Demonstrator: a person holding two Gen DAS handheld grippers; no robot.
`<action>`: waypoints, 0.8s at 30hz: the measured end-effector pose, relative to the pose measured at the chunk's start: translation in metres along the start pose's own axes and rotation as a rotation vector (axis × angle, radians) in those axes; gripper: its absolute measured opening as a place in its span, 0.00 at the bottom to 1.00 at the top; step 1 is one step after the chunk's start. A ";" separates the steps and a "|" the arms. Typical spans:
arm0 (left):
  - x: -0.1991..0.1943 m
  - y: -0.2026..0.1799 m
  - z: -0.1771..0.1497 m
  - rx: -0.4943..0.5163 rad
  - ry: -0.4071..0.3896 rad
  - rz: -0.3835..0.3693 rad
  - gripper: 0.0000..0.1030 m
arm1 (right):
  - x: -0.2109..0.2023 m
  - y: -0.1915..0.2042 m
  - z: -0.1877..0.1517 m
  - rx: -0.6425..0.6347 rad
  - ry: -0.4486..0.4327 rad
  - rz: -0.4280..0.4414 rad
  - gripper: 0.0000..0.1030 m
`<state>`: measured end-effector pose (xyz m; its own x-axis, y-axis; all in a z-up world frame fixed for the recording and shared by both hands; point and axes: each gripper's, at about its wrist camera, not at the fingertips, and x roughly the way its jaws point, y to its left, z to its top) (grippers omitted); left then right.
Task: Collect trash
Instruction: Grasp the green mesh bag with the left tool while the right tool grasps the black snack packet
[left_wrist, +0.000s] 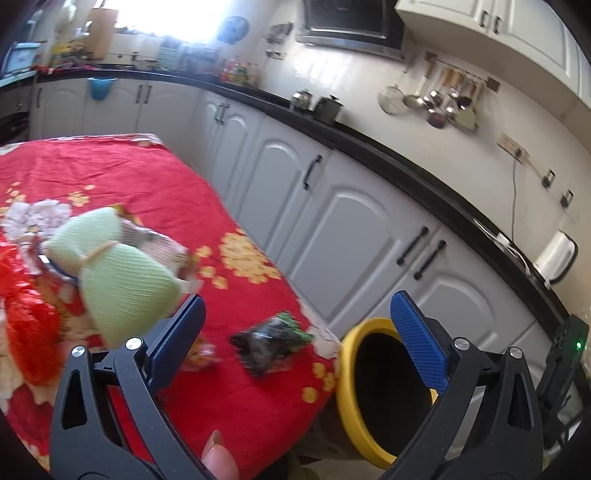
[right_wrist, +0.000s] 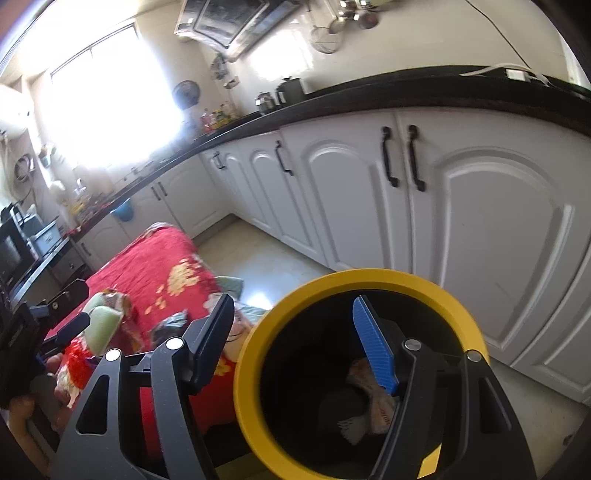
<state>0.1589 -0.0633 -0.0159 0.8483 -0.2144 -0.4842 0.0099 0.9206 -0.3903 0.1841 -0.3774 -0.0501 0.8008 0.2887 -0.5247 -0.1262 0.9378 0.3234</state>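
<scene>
While both hand-held grippers stood apart and empty, the right hand-held gripper (right_wrist: 299, 339) hung over the yellow-rimmed bin (right_wrist: 255, 373), crumpled trash (right_wrist: 369, 402) lying inside. The dark wrapper (left_wrist: 267, 345) lay near the worktop (left_wrist: 155, 177) edge; the left hand-held gripper (left_wrist: 295, 332) could knock it off.

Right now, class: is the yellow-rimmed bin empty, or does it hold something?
Not empty. The right wrist view looks down into the yellow-rimmed bin, and crumpled wrappers lie at its dark bottom.
</scene>
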 end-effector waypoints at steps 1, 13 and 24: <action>-0.003 0.006 0.002 -0.011 -0.006 0.009 0.89 | 0.000 0.004 0.000 -0.007 0.001 0.005 0.63; -0.028 0.050 0.014 -0.075 -0.057 0.076 0.89 | 0.009 0.075 -0.008 -0.135 0.033 0.094 0.63; -0.037 0.091 0.018 -0.151 -0.054 0.132 0.89 | 0.029 0.136 -0.021 -0.239 0.080 0.149 0.71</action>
<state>0.1378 0.0342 -0.0193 0.8643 -0.0738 -0.4975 -0.1790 0.8793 -0.4413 0.1775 -0.2373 -0.0381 0.7156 0.4317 -0.5492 -0.3808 0.9002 0.2114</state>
